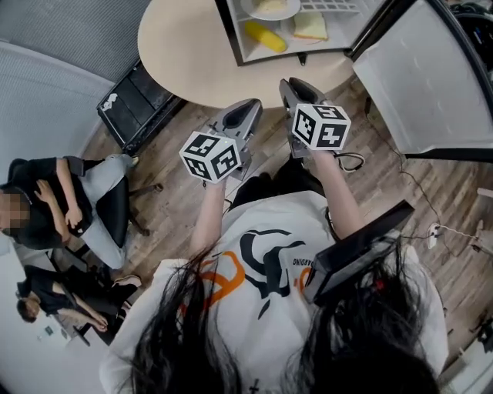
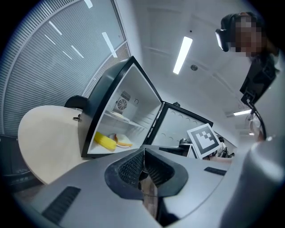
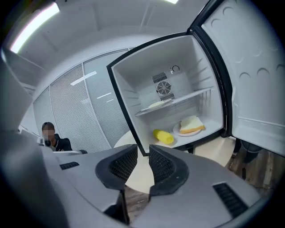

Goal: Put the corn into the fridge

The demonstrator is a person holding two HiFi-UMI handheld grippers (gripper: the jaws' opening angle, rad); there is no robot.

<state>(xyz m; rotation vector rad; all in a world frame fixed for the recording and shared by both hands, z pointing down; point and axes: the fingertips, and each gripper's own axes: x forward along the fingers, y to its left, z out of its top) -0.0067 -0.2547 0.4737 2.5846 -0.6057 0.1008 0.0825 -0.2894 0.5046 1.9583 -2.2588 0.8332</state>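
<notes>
The yellow corn (image 1: 265, 36) lies on the floor of the open mini fridge (image 1: 231, 35), which stands on a round beige table (image 1: 181, 54). The corn (image 2: 105, 141) (image 3: 164, 136) shows in both gripper views, well ahead of the jaws. My left gripper (image 1: 246, 106) (image 2: 143, 155) is short of the table edge, its pads touching and nothing held. Beside it my right gripper (image 1: 293, 83) (image 3: 143, 152) also hangs over the wooden floor, with a narrow gap between its pads and nothing in it. Neither gripper touches the fridge or the corn.
A slice of bread on a plate (image 1: 310, 25) (image 3: 191, 124) lies next to the corn, and another plate (image 1: 269, 8) sits on the shelf above. The fridge door (image 1: 427, 85) swings wide to the right. A black case (image 1: 135, 104) lies on the floor; seated people (image 1: 62, 200) are at left.
</notes>
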